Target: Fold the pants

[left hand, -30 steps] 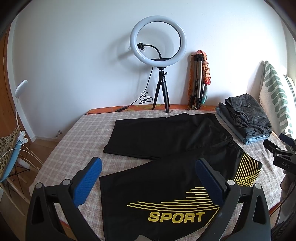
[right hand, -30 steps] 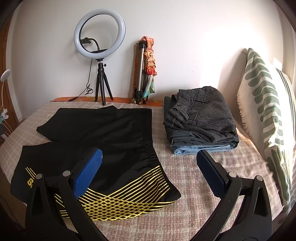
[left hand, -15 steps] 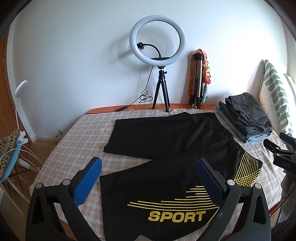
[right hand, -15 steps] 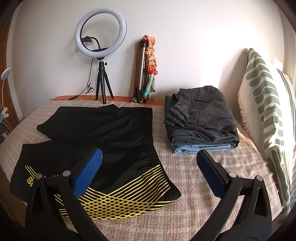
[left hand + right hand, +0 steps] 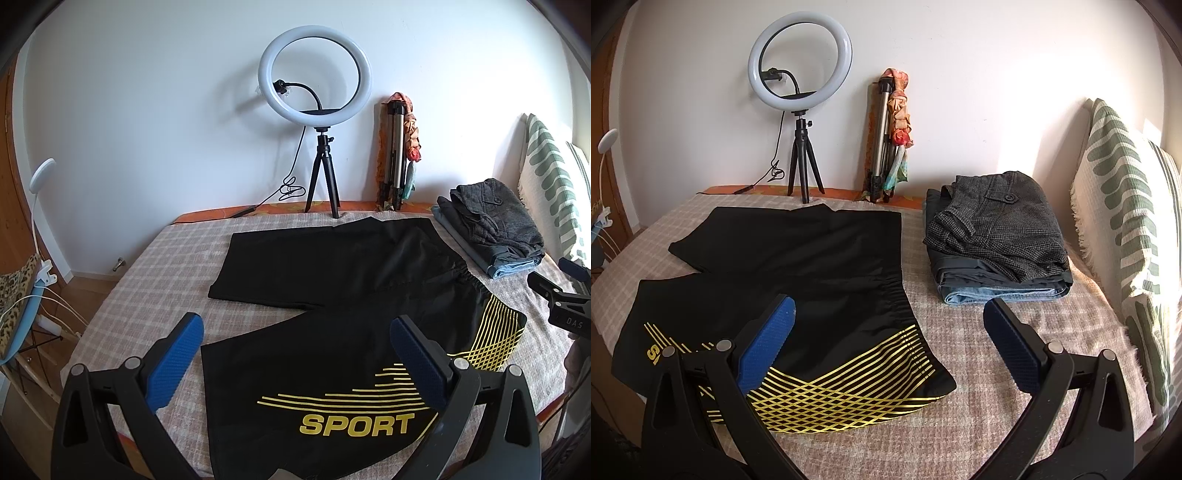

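1. Black shorts [image 5: 343, 295] lie spread flat, unfolded, on the bed [image 5: 155, 280], reaching its near edge.
2. Left tool [image 5: 295, 354] and right tool [image 5: 890, 339] hover, jaws gaping, empty.
3. Judged step: pre-grasp. Next: pinch one leg's edge.

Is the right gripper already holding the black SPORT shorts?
No, the right gripper is open and above the bed, with nothing between its blue pads, and the black SPORT shorts lie flat.
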`<state>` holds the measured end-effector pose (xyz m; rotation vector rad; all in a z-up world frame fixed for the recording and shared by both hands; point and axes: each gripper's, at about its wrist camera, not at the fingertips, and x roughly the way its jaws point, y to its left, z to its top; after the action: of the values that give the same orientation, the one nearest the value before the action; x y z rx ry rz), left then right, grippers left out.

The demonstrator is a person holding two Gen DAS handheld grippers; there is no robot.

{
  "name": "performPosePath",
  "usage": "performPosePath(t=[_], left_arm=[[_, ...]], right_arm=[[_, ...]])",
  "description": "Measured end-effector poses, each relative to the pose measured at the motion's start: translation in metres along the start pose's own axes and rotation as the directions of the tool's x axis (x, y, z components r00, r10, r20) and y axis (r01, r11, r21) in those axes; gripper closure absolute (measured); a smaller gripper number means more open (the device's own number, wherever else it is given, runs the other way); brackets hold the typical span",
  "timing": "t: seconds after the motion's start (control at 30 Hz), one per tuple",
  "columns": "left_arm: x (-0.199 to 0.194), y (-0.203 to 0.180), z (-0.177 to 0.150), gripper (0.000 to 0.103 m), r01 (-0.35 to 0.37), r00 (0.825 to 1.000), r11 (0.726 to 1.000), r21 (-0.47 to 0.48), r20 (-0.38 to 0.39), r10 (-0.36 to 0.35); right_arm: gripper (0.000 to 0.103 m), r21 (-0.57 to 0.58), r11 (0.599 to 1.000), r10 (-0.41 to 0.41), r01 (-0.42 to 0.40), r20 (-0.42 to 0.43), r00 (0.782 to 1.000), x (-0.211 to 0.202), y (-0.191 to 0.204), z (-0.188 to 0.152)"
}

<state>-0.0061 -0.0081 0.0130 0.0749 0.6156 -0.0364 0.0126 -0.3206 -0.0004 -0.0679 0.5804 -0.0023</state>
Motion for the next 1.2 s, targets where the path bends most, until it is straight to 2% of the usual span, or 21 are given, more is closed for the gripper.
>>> performPosePath(t=[0.3,0.47,0.57,0.63,0.77,0.87,0.93,1.03,1.1,1.2], left_arm=[[0.0,0.006,-0.012,0.0,-0.007,1.0,0.999,0.037,-0.029,0.008],[-0.006,0.019,-0.029,0.0,0.081,0.997,0.996,0.029,-0.022,-0.08],[-0.003,0.019,-0.037,0.001,0.074,0.996,0.995,0.06,-0.063,-0.07],[0.002,0.018,-0.042,0.001,0.078,0.993,0.993,0.084,-0.094,-0.07],[0.009,0.01,-0.061,0.001,0.13,0.98,0.98,0.153,-0.172,-0.103],[0.012,0.003,-0.085,0.001,0.171,0.964,0.954,0.246,-0.243,-0.11],[0.015,0.001,-0.1,0.002,0.182,0.954,0.936,0.302,-0.286,-0.093],[0.019,0.0,-0.115,0.006,0.203,0.936,0.919,0.338,-0.343,-0.08],[0.021,-0.001,-0.121,0.007,0.21,0.931,0.912,0.352,-0.358,-0.076],[0.025,-0.003,-0.127,0.015,0.218,0.926,0.901,0.375,-0.371,-0.069]], right_arm=[[0.0,-0.066,0.995,0.069,-0.071,-0.03,0.997,-0.005,0.008,-0.002],[0.0,-0.115,0.986,0.119,-0.123,-0.042,0.992,-0.007,0.011,-0.006],[0.0,-0.162,0.971,0.167,-0.174,-0.056,0.984,-0.005,0.011,-0.009],[0.0,-0.213,0.954,0.195,-0.211,-0.094,0.976,-0.001,0.015,-0.013],[0.0,-0.297,0.889,0.289,-0.348,-0.223,0.931,0.011,0.034,-0.031],[0.003,-0.424,0.818,0.288,-0.389,-0.285,0.914,0.016,0.06,-0.052],[0.011,-0.493,0.764,0.282,-0.417,-0.325,0.902,0.019,0.076,-0.066],[0.015,-0.556,0.695,0.278,-0.456,-0.378,0.883,0.025,0.094,-0.083],[0.016,-0.59,0.665,0.261,-0.458,-0.391,0.883,0.029,0.101,-0.09],[0.031,-0.594,0.651,0.256,-0.473,-0.415,0.873,0.036,0.106,-0.092]])
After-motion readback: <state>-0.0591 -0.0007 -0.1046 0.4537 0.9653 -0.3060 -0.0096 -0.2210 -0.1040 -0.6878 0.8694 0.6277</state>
